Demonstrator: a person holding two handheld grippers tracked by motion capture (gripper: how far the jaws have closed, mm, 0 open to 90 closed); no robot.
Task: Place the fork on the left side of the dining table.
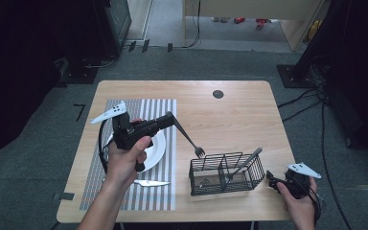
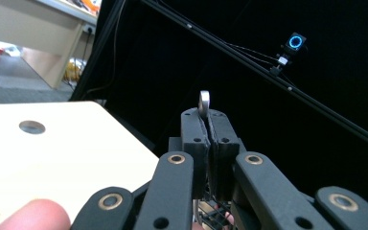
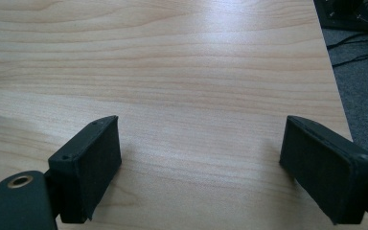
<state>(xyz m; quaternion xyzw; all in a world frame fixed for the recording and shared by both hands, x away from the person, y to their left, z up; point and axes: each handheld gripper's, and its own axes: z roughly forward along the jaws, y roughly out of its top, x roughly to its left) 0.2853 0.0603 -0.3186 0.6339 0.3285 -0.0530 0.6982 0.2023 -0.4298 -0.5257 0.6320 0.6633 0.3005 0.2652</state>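
Wooden table (image 1: 239,110) is partly laid with a striped mat (image 1: 163,115). One utensil (image 1: 243,165) is already stood in the wire caddy (image 1: 226,173); a fork (image 1: 188,136) is clamped in the left gripper (image 1: 170,118) above it, not yet lowered. A knife (image 1: 151,183) remains. The right gripper (image 3: 201,163) is rested with jaws apart.

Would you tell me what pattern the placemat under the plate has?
The placemat has grey and white stripes, clearest in the high view.

No legible text, label, brand, number or sign anywhere
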